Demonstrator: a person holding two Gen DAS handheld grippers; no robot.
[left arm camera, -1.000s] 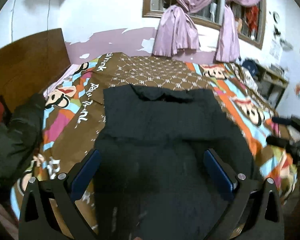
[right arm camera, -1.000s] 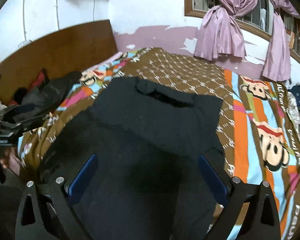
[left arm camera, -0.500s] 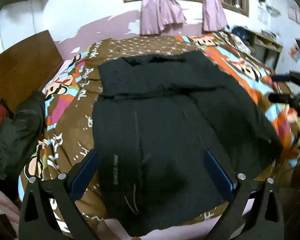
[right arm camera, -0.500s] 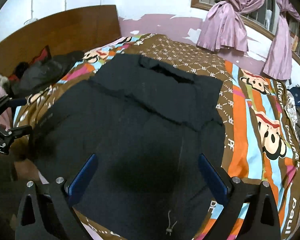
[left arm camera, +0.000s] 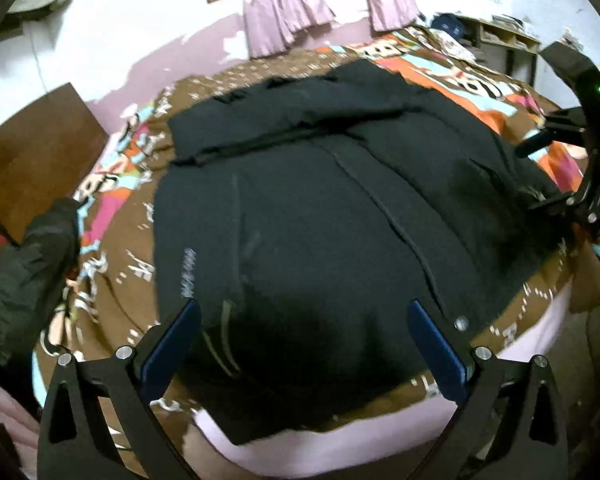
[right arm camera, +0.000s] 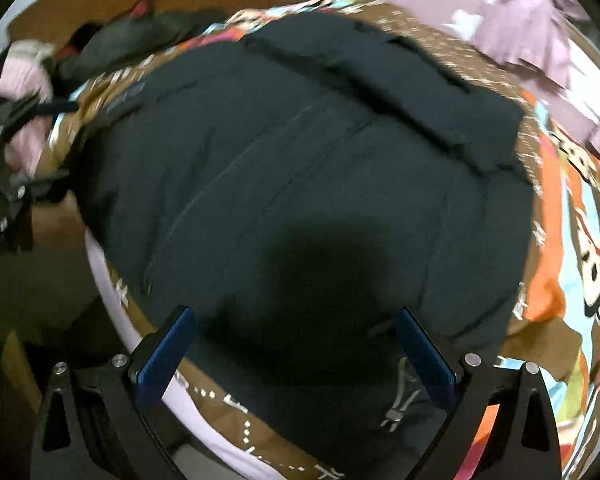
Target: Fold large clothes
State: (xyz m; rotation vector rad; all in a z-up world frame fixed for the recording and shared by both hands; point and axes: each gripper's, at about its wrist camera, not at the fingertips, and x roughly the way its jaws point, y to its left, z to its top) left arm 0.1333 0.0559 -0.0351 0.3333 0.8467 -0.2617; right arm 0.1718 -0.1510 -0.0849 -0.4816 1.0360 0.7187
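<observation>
Both claws are held wide, with nothing between the blue fingers: the left claw [left arm camera: 300, 342] above the hem of the jacket [left arm camera: 320, 208], the right claw [right arm camera: 296, 344] likewise. White lettering [left arm camera: 188, 278] on the jacket's left side is blurred and cannot be read. The jacket is spread flat on the bed [left arm camera: 112, 240], whose cover print is unreadable.

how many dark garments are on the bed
2. A big black coat is spread flat across the middle of the bed; a dark jacket is bunched at the edge by the headboard. More may be out of view.
</observation>
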